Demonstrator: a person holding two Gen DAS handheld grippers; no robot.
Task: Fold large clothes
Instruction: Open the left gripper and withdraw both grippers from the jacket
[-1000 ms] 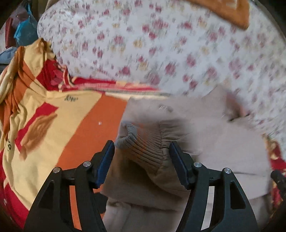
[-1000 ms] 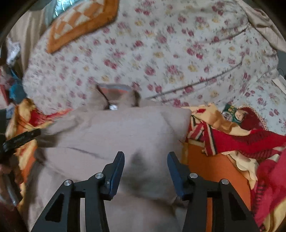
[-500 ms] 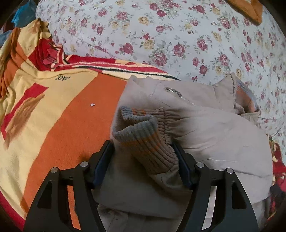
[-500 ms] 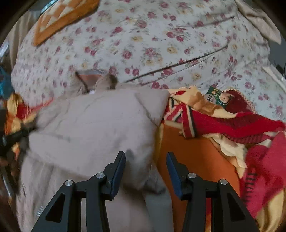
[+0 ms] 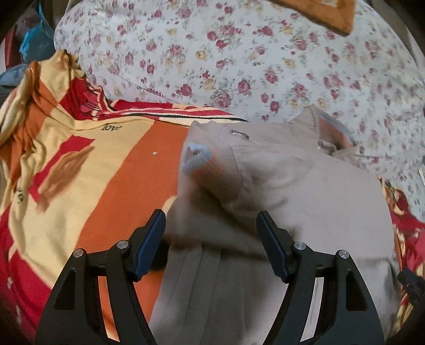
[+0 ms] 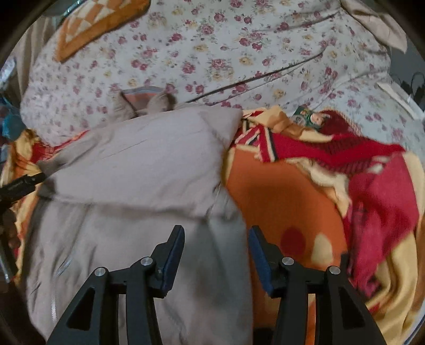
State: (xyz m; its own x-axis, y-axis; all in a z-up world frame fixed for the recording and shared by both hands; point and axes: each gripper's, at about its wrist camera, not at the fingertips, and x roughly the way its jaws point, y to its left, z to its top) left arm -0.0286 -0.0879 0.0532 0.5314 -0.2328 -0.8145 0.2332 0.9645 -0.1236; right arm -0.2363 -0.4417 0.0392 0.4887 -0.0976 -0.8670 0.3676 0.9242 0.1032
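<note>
A beige jacket (image 5: 305,201) lies on the bed, collar (image 5: 332,127) toward the floral quilt. Its sleeve is folded over the body, and the ribbed grey-orange cuff (image 5: 198,162) rests free on the jacket's left part. My left gripper (image 5: 210,213) hovers open just behind that sleeve, with no fabric pressed between its pads. In the right wrist view the jacket (image 6: 148,164) fills the left half. My right gripper (image 6: 216,228) is open above the jacket's right edge, holding nothing. The left gripper's tip (image 6: 18,185) shows at that view's left border.
An orange, yellow and red blanket (image 5: 79,164) covers the bed under the jacket and bunches up on the right (image 6: 372,185). A floral quilt (image 6: 212,53) rises behind, with an orange checked pillow (image 6: 98,24) on it.
The left gripper let go of the ribbed cuff and drew back; the cuff now lies on the jacket. The right gripper slid rightward to the jacket's right edge.
</note>
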